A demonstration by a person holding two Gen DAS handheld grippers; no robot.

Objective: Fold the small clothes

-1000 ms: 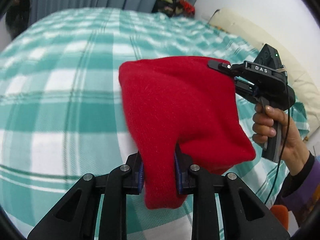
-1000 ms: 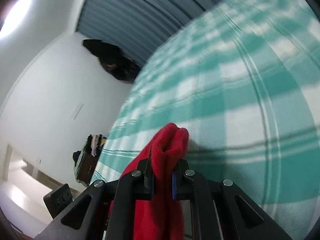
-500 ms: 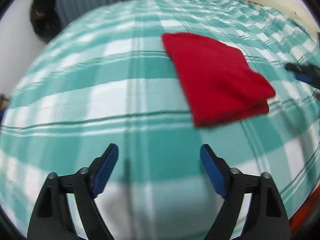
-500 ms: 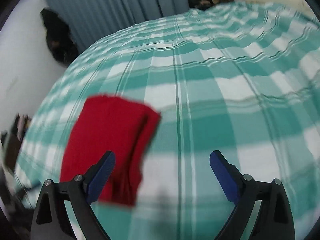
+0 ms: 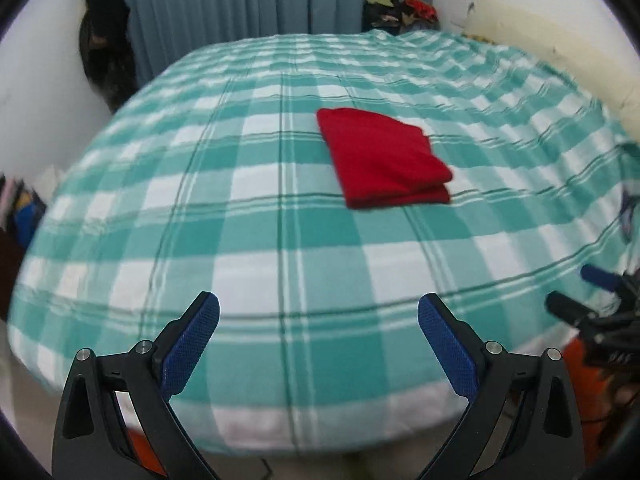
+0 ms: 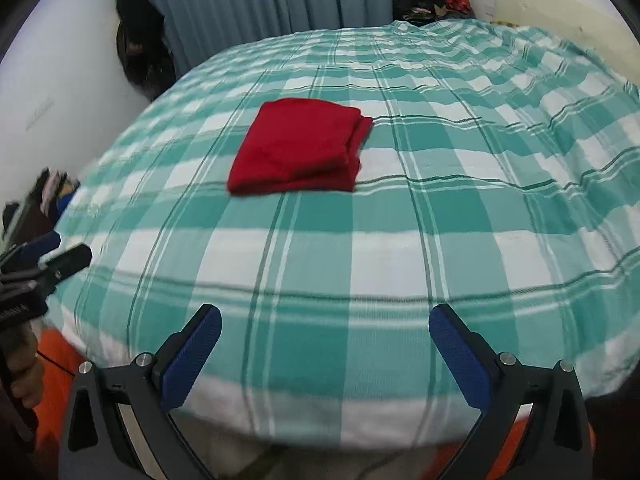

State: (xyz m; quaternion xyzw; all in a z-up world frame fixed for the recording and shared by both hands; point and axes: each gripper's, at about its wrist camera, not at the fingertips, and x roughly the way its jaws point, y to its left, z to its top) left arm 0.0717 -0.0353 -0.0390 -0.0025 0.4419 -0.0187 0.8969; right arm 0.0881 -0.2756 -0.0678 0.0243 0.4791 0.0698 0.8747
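A folded red cloth [image 5: 382, 158] lies flat on the teal and white checked bed [image 5: 280, 248], in its middle. It also shows in the right wrist view [image 6: 298, 146]. My left gripper [image 5: 318, 312] is open and empty, held back over the bed's near edge, well short of the cloth. My right gripper [image 6: 324, 318] is open and empty too, also back at the near edge. The right gripper shows at the right rim of the left wrist view [image 5: 592, 300], and the left gripper shows at the left rim of the right wrist view [image 6: 44, 256].
Grey-blue curtains [image 5: 240, 0] hang behind the bed. A dark bag [image 5: 102, 48] hangs at the back left. A heap of clothes [image 5: 400, 8] sits at the back right corner. A cream headboard [image 5: 560, 40] runs along the right side.
Both grippers held the red cloth in the air a second ago. They have let go, opened wide and drawn back to the near edge. The cloth now lies folded on the bed.
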